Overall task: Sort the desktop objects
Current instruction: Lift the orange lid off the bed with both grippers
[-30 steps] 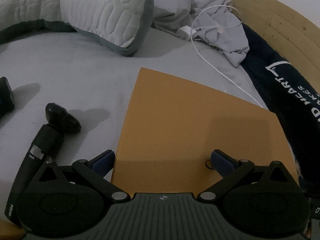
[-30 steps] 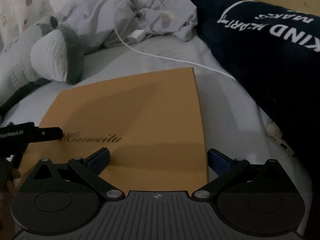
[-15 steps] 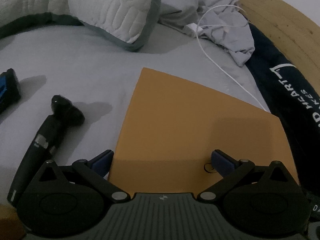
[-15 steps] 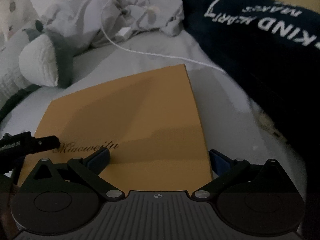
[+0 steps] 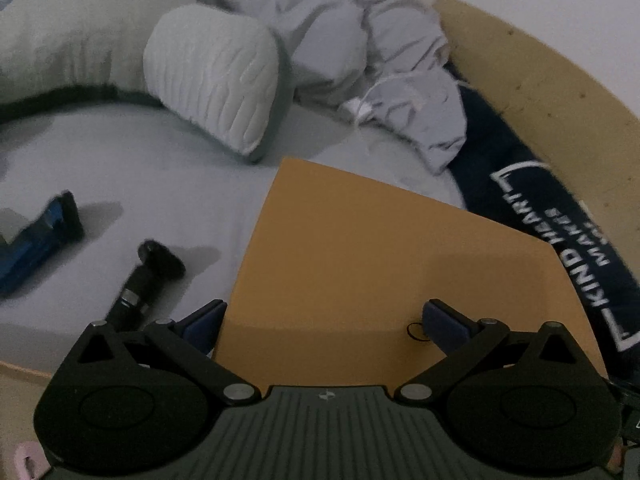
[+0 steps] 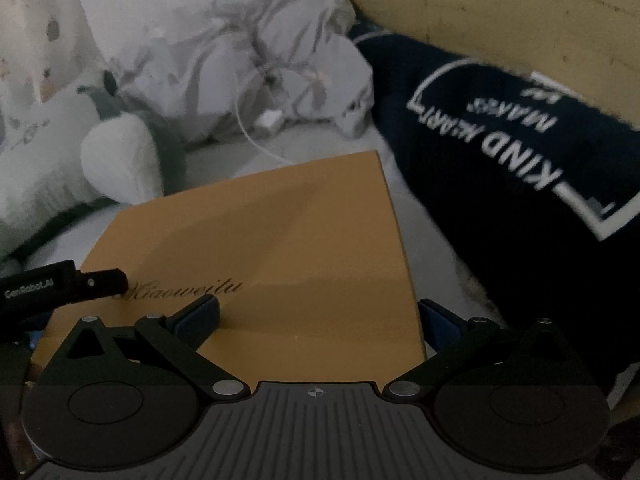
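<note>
Both claws hang low over the tan box (image 5: 384,256), which lies flat on the bed (image 5: 132,172), probably as the sorting spot or the next thing to lift.

Left claw (image 5: 324,320) is spread wide w/ nothing held; its left finger sits at the box's left edge, the right one over the lid. Right claw (image 6: 320,316) is wide too, empty: left finger over the lid near the script logo, right finger just off the right edge. That straddle looks like a setup to pinch the box by its sides, tho contact can't be told.

Other items wait left of the box: a black shaver (image 5: 144,284) near its edge, a blue item (image 5: 40,240) farther out. Pillow (image 5: 216,88), cable (image 6: 256,136) & navy garment (image 6: 500,208) are bedding clutter, prob. not part of the sort.
</note>
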{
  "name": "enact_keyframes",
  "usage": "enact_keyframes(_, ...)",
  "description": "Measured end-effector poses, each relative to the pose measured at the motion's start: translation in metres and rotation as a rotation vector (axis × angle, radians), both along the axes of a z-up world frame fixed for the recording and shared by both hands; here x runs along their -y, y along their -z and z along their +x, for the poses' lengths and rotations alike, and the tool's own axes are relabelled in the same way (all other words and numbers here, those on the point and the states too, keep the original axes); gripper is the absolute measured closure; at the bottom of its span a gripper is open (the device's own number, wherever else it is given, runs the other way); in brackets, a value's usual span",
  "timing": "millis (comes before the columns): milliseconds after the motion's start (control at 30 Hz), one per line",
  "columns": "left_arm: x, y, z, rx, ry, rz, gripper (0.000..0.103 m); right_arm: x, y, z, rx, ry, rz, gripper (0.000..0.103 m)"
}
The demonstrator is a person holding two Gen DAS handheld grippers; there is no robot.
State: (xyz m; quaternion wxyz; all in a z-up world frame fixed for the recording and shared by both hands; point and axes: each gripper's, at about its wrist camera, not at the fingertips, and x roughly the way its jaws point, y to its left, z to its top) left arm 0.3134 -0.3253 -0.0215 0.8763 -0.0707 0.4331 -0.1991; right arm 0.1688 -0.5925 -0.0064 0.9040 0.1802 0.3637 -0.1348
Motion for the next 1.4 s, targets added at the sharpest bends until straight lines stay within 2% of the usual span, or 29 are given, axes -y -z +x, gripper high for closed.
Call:
enact_keyframes(267, -0.025, -0.05, -0.028, 0.066, -0.025, -0.025, 0.0, -0.022, -0.057, -0.029, 0.047, -0.004, -0.015, 0.0)
enact_keyframes(600, -0.09, -0.086, -0.066, 0.113, -0.096, -0.05, 0.0, -0.075, -0.104, -0.054, 0.078, -0.085, -0.024, 0.0)
enact_keyframes(933, -0.184, -0.1, -0.106, 0.135, -0.221, -0.052, 0.0, -0.165, -0.117, -0.074, 0.096, -0.226, -0.005, 0.0)
enact_keyframes(1400, -0.298, -0.085, -0.155, 0.123, -0.375, -0.033, 0.0, -0.287, -0.106, -0.089, 0.059, -0.41, 0.012, 0.0)
